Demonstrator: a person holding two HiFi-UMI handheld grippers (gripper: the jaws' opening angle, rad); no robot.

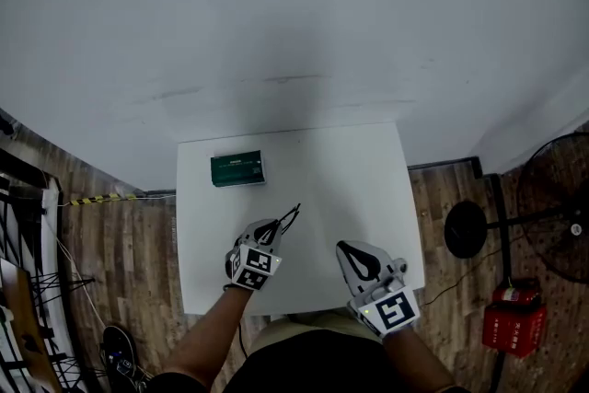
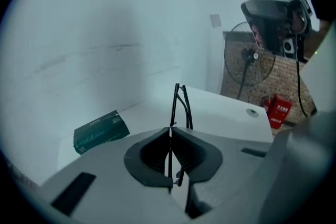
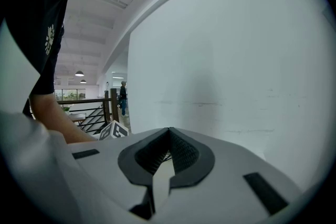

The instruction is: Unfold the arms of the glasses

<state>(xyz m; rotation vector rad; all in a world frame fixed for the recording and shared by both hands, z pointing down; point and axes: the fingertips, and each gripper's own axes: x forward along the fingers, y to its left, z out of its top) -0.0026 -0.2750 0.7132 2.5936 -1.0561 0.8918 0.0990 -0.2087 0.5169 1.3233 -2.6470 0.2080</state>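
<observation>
The glasses [image 1: 290,218] are thin and black-framed, still folded, and lifted off the white table [image 1: 350,179]. My left gripper [image 1: 273,228] is shut on them at the table's front left. In the left gripper view the frame [image 2: 179,105] stands edge-on, sticking up past the closed jaws of the left gripper [image 2: 170,131]. My right gripper [image 1: 345,246] hovers at the front right, a hand's width from the glasses. In the right gripper view its jaws [image 3: 169,131] are shut with nothing between them, facing the white wall.
A dark green box [image 1: 237,168] lies at the table's back left, also seen as the green box [image 2: 100,132]. A standing fan [image 1: 552,207] and a red object [image 1: 509,317] are on the wooden floor to the right. A white wall runs behind the table.
</observation>
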